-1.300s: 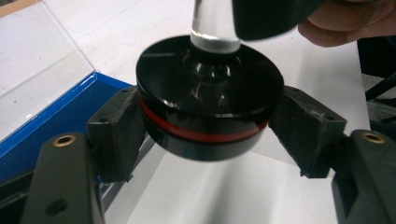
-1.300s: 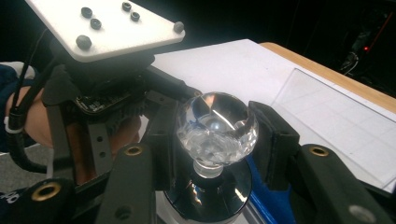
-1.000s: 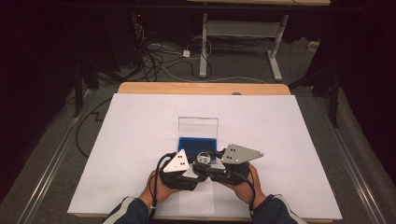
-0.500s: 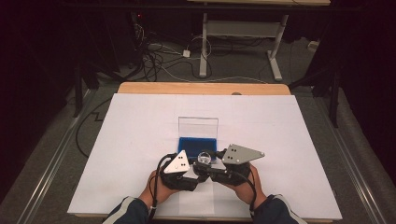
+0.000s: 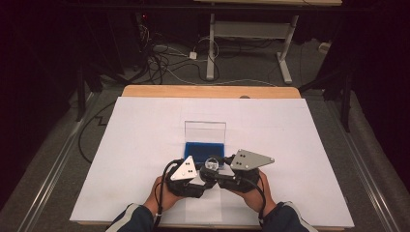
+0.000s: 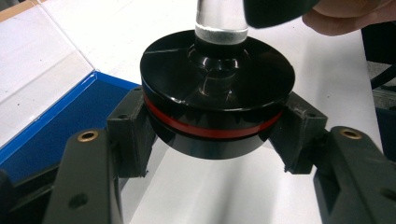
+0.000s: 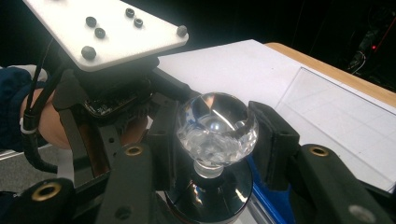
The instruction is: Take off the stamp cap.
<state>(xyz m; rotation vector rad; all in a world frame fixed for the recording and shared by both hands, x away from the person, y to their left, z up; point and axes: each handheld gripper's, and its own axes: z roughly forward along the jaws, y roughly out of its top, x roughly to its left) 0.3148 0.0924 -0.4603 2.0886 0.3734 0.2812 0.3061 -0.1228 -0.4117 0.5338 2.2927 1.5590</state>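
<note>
l gripper (image 6: 212, 140) pinches black base (image 6: 217, 88), just closed; r gripper (image 7: 215, 135) prob clamps crystal knob (image 7: 215, 128).

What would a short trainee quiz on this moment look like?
1. True or false: the left gripper is shut on the black disc base.
2. What does the right gripper clamp? A) the clear faceted knob B) the blue case C) a cable
3. What stands upright behind the blue case?

Key: 1 true; 2 A; 3 its clear open lid.
</note>
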